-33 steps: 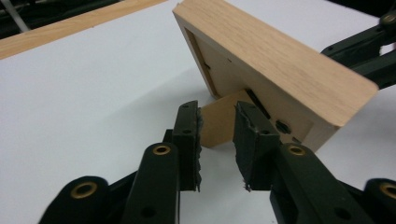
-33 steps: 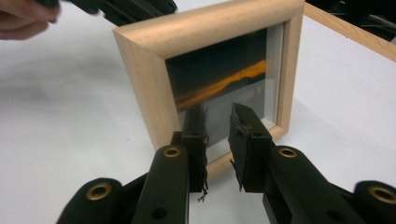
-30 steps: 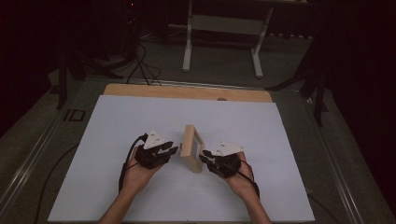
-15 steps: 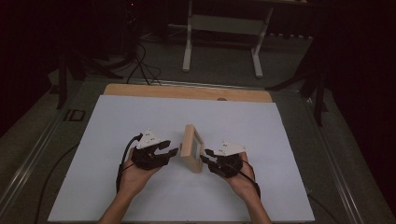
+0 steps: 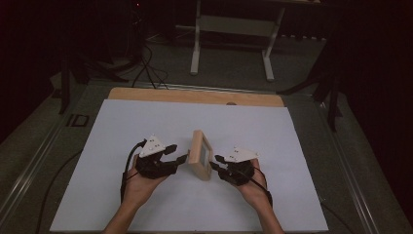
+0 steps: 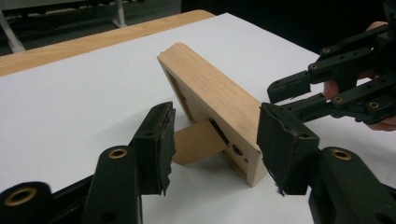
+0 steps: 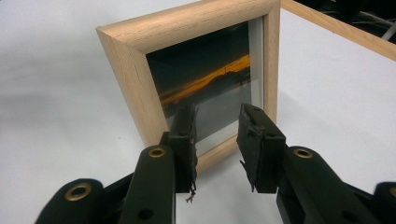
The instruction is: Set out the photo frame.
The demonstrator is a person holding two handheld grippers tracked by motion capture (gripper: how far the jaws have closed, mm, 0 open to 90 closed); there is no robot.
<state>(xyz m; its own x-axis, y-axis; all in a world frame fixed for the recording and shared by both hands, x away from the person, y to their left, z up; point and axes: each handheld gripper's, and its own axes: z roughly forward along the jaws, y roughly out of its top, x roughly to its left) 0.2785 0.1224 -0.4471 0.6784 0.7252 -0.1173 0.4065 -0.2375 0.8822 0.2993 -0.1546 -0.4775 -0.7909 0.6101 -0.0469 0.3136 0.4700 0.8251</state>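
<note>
Standing: the wooden picture frame is upright on its back prop, mid-tabletop, between both hands.
Done: by my reading, the prop is out and the frame seems to stand unaided.
Left: judging from this, only backing both hands away.
Left hand-held gripper: released; its jaws have just been opening, wide around the prop and rear edge, pads not pressing.
Right hand-held gripper: partly open, empty, just before the glass, seemingly apart from it.
</note>
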